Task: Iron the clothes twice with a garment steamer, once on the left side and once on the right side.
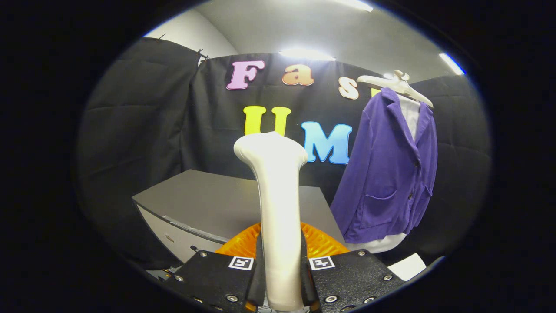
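Two fingers of my gripper are clenched on the smooth white plastic handle of the garment steamer, one pressing each side of it low down, so the steamer stands upright between them with its wider rounded head at the top. Just behind the fingers, at the foot of the handle, I can see a ribbed orange plastic piece curving out on both sides; what it belongs to I cannot tell. Beyond that sits a grey table with a pale front panel, its near corner toward me and its far edge against the black cloth wall. To the right of the table's far corner, a purple button-front jacket with a patch pocket hangs over a white garment on a white plastic hanger, well apart from the steamer's head. A white sheet lies low beneath the jacket's hem.
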### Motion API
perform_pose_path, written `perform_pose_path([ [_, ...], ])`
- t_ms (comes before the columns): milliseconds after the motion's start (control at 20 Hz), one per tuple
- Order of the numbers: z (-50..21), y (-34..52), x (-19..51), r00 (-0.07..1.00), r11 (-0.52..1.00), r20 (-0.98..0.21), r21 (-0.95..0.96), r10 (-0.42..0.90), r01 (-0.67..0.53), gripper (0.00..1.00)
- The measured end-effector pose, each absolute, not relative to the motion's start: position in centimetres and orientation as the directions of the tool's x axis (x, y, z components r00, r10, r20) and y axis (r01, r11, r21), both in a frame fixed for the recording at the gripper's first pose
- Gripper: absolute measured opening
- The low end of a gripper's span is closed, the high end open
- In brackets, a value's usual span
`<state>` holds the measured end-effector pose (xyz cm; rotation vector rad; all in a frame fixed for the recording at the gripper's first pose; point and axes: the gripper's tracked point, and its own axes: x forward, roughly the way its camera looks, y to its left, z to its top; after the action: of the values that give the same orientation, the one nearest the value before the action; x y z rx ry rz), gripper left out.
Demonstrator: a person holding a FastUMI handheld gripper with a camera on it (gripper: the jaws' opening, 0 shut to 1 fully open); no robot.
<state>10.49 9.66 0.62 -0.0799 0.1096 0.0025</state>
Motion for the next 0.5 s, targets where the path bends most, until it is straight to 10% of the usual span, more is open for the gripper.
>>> perform_pose_path([
  [500,2.5,-0.5,7.4,0.994,0.996,-0.065,-0.031,-0.084,0.082,0.32],
])
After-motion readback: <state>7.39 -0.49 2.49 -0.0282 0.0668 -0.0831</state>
